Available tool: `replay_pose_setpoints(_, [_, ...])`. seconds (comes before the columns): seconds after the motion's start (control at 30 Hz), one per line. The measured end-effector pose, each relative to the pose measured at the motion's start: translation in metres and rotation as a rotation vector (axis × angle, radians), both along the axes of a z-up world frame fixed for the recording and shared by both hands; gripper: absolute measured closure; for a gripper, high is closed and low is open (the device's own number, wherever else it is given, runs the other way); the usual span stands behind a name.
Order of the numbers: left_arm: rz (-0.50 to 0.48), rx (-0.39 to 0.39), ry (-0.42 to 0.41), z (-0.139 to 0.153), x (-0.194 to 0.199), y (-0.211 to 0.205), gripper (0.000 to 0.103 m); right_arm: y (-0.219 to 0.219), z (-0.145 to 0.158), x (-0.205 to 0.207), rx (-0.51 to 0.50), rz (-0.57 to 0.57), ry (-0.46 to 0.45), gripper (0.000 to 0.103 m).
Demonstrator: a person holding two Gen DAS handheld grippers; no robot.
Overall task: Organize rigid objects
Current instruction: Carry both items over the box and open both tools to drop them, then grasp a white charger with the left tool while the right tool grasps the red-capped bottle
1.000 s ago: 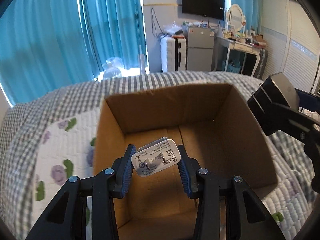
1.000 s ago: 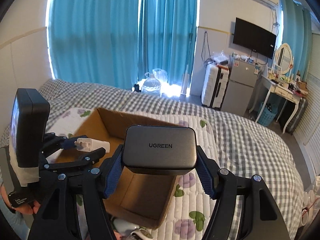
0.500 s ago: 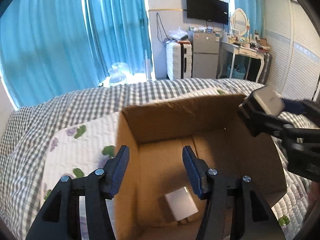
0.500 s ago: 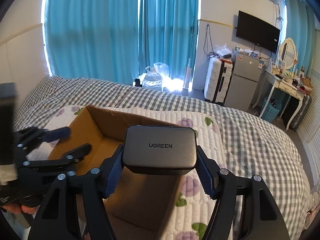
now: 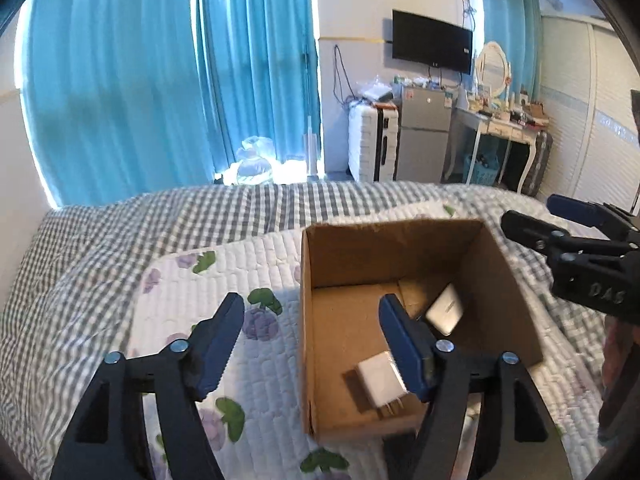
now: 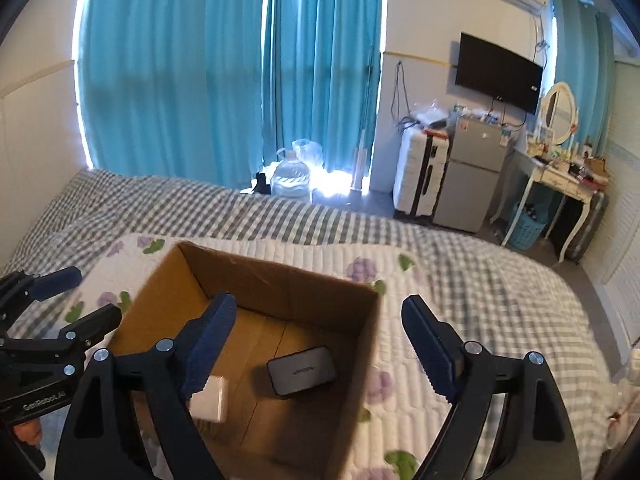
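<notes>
1. The left gripper [image 5: 312, 332] hangs above the near left wall of the cardboard box [image 5: 420, 236], its jaws spread wide with nothing between them.
2. The right gripper [image 6: 316, 330] is poised over the box's right side, jaws likewise wide apart and empty.
3. The white charger [image 5: 380, 376] lies on the box floor near the front, its metal prongs pointing toward the near wall.
4. The grey charger [image 6: 302, 370], marked UGREEN, lies flat on the box floor, well apart from the white one, close to the right wall.
5. The box sits on a floral quilt [image 5: 224, 292] spread over the checked bed [image 5: 120, 232].
</notes>
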State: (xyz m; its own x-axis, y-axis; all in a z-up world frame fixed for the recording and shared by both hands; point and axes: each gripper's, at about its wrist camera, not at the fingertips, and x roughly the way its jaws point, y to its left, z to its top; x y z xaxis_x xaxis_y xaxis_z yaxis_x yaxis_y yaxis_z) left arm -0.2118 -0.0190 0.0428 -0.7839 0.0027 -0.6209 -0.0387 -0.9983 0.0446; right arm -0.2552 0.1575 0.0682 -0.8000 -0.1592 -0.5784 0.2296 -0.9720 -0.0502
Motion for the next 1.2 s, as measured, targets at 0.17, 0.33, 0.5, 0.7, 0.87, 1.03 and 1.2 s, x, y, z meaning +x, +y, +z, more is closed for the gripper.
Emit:
replay_pose_setpoints(0.17, [0.013,0.012,0.045,0.046,0.043,0.005,0.018,0.012,0.06,0.053,0.028,-0.038,0.026,0.018])
replay_pose_setpoints(0.33, [0.03,0.008,0.15,0.099,0.098,0.013,0.005,0.022,0.11,0.11,0.061,-0.066,0.032,0.016])
replay_pose_setpoints(0.5, [0.018,0.003,0.184,0.12,0.139,0.018,0.0,0.028,0.136,0.162,0.097,-0.077,0.014,0.014])
replay_pose_setpoints(0.7, [0.008,0.016,0.133,0.089,0.172,0.021,0.0,0.035,0.111,0.215,0.067,-0.05,-0.019,0.011])
replay_pose_setpoints(0.87, [0.021,0.004,0.064,0.035,0.184,0.022,0.0,0.043,0.042,0.237,0.044,-0.031,-0.074,0.011])
replay_pose_setpoints(1.03, [0.037,-0.015,-0.014,-0.028,0.177,0.027,0.0,0.04,-0.027,0.233,0.061,-0.01,-0.124,0.011])
replay_pose_setpoints(1.2, [0.038,0.024,-0.105,-0.085,0.162,0.035,0.0,0.036,-0.084,0.202,0.064,0.0,-0.22,0.011])
